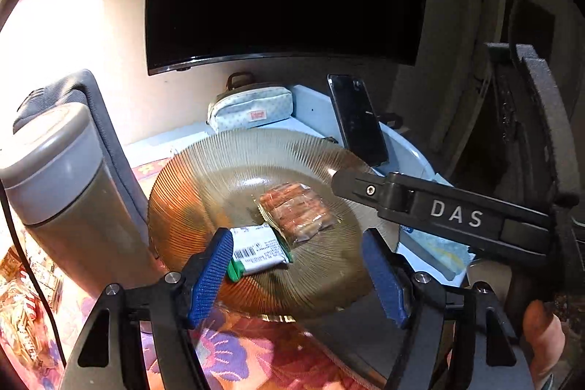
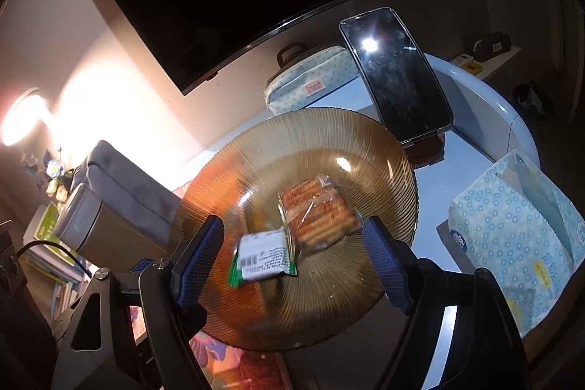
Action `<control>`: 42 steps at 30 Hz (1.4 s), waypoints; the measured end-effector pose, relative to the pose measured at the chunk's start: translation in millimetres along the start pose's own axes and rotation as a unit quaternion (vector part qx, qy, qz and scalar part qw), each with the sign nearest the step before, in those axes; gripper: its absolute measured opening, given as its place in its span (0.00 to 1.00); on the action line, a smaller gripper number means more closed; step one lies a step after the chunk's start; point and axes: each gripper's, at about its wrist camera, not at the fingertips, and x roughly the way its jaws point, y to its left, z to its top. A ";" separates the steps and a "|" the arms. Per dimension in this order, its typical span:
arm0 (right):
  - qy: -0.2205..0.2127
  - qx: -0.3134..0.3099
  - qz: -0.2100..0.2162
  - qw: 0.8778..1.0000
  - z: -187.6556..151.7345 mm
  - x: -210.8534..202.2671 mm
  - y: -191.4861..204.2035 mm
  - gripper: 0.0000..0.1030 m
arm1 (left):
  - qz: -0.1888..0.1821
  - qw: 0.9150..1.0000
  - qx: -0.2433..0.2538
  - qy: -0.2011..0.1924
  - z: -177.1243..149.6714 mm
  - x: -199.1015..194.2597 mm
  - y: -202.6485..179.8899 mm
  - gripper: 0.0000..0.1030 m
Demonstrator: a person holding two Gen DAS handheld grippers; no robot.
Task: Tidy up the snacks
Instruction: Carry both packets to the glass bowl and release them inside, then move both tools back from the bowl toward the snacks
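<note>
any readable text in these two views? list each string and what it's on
"DAS": white letters on the right hand-held gripper, seen from the left wrist.
White-and-green snack packet: barcode and fine print, too small to read.
Pouch: red label, too blurred to read.
Tissue pack: logo and yellow print, unreadable.
Orange snack packet: print unreadable.

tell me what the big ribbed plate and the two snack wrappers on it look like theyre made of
Ribbed plate: looks like amber-tinted glass, glossy; the tablecloth pattern shows through it and highlights glint on it, though clear plastic is possible.
Orange snack pack: clear, crinkly plastic film, shiny, with the contents visible.
White and green snack pack: opaque printed plastic or foil film, with a barcode and crimped ends.
</note>
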 end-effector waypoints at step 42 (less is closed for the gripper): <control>0.119 -0.281 0.113 0.946 -153.7 2.4 255.5 0.76 | 0.193 0.959 -0.206 -0.010 -159.6 -198.6 268.4 0.69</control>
